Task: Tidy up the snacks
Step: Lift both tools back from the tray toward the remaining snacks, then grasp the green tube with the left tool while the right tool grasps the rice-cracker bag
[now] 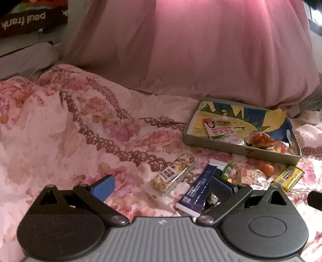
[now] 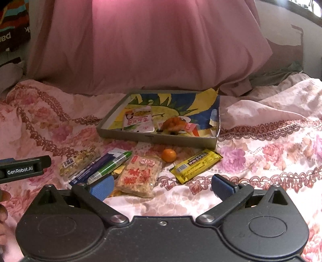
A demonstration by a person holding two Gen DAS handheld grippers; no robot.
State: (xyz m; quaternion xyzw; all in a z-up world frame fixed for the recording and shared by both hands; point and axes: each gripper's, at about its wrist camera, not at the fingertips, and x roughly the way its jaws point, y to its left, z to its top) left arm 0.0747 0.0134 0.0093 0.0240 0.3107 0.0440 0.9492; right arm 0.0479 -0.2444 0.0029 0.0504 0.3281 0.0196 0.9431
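Both hand-held grippers, left (image 1: 161, 187) and right (image 2: 162, 186), are hovering spread wide, holding nothing. Just before the box (image 2: 157, 139), the rice cracker pack (image 2: 139, 176) is lying; probably light, brittle; pinch its long edges.

We can read "paul frank", upside down, on the dark bag (image 1: 30, 19) at the far left corner. "GenRobot.AI" stands in white on the left gripper (image 2: 22, 168) seen from the right wrist. Red Chinese characters mark the rice cracker pack (image 2: 138, 175), but we cannot read them.
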